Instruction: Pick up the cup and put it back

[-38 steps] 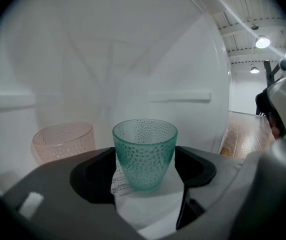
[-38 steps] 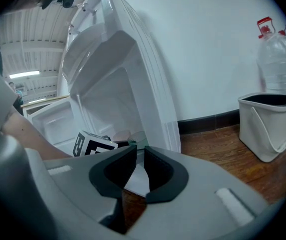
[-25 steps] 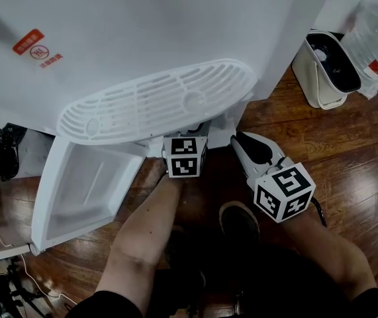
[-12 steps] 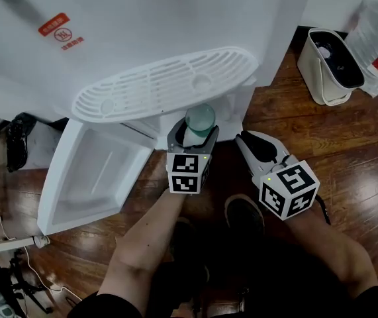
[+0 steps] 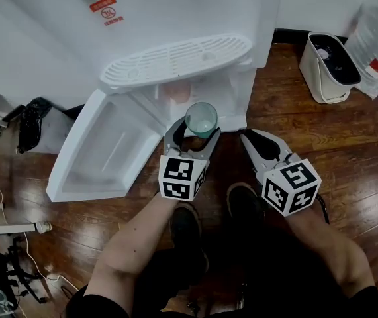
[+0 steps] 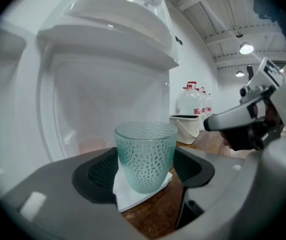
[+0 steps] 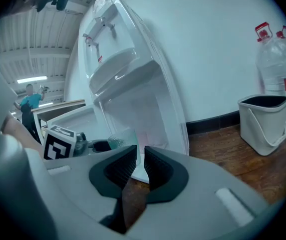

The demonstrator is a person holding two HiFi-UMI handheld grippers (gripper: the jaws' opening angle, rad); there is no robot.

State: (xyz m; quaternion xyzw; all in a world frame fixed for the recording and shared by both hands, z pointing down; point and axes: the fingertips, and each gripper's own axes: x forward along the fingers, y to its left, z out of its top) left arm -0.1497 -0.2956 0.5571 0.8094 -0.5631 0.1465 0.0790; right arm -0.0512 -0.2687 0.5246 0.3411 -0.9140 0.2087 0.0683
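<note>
A clear green-tinted dimpled cup [image 5: 202, 118] [image 6: 145, 156] stands upright between the jaws of my left gripper [image 5: 196, 127] [image 6: 144, 170], which is shut on it. The cup hangs just in front of the open lower cabinet [image 5: 175, 95] of the white water dispenser [image 5: 175, 18]. It also shows small at the left in the right gripper view [image 7: 116, 143]. My right gripper [image 5: 249, 138] [image 7: 140, 154] hangs to the right of the cup, its jaws almost together with only a thin slit and nothing between them.
The cabinet door [image 5: 102, 151] lies swung open to the left. The slotted drip tray [image 5: 175, 59] juts out above the cabinet. A white bin [image 5: 328, 68] and water bottles [image 5: 377, 35] stand at the right on the wooden floor. The person's shoes [image 5: 189, 230] are below the grippers.
My left gripper has come out from under the drip tray, back toward the person and upward, with the cup in its jaws. The right gripper has shifted only slightly.
</note>
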